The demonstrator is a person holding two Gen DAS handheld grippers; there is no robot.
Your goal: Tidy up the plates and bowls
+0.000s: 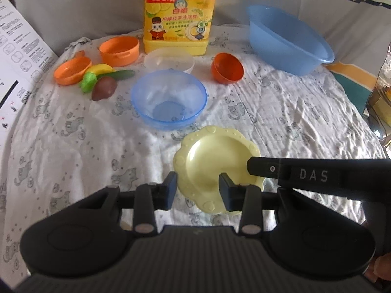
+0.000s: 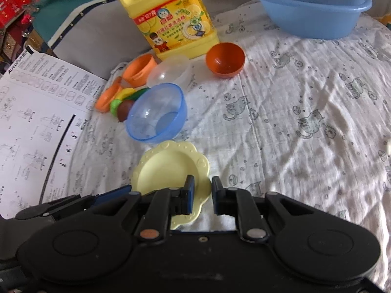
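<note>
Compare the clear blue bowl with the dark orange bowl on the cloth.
The blue bowl is see-through, while the orange bowl is solid-coloured. The blue bowl is clearly the wider of the two. The blue bowl sits upright, whereas the orange bowl leans to one side. The blue bowl lies nearer the yellow plate; the orange bowl lies nearer the big blue basin. Both are round, empty and rest on the cloth.

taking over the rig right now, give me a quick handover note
Left tongs: open, over the yellow plate's near rim.
Right tongs: nearly shut at the plate's right rim; grip unclear.
Things: blue bowl just behind the plate, clear bowl and dark orange bowl farther back, orange bowls far left, blue basin back right.
Done: nothing stacked.
Left: gather plate and bowls.
</note>
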